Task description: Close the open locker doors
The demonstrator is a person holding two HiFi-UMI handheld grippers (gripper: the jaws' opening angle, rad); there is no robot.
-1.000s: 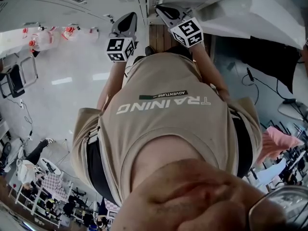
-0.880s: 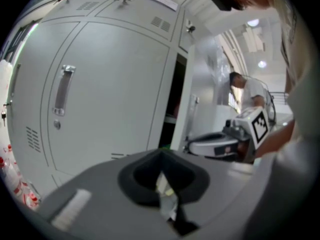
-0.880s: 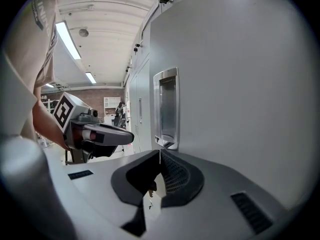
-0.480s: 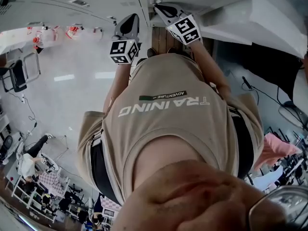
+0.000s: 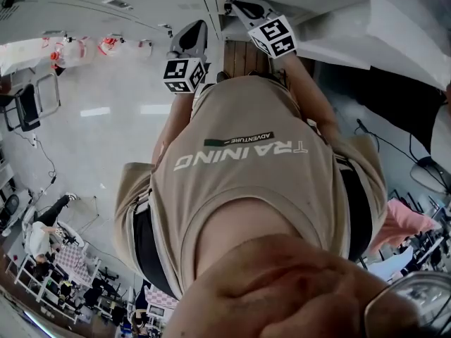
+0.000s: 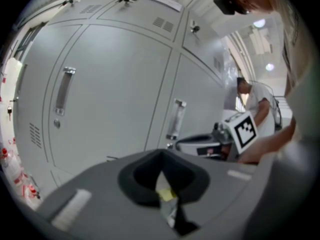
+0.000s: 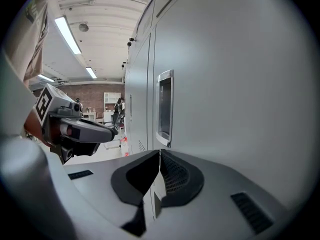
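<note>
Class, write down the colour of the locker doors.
The locker doors are plain light grey, clearest in the left gripper view.

The left gripper (image 5: 192, 34) sits left of the right gripper (image 5: 239, 8), both before the locker bank (image 6: 115, 84). A locker door (image 7: 240, 84) stands right of the right gripper, its handle (image 7: 165, 109) ahead.

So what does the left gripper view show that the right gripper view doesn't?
Only the left gripper view: two handles, a vent, the right gripper, a bystander. Only the right gripper view: one door up close, its handle, the left gripper, a brick wall. Both: grey lockers, and that view's own claw, shut and empty.
</note>
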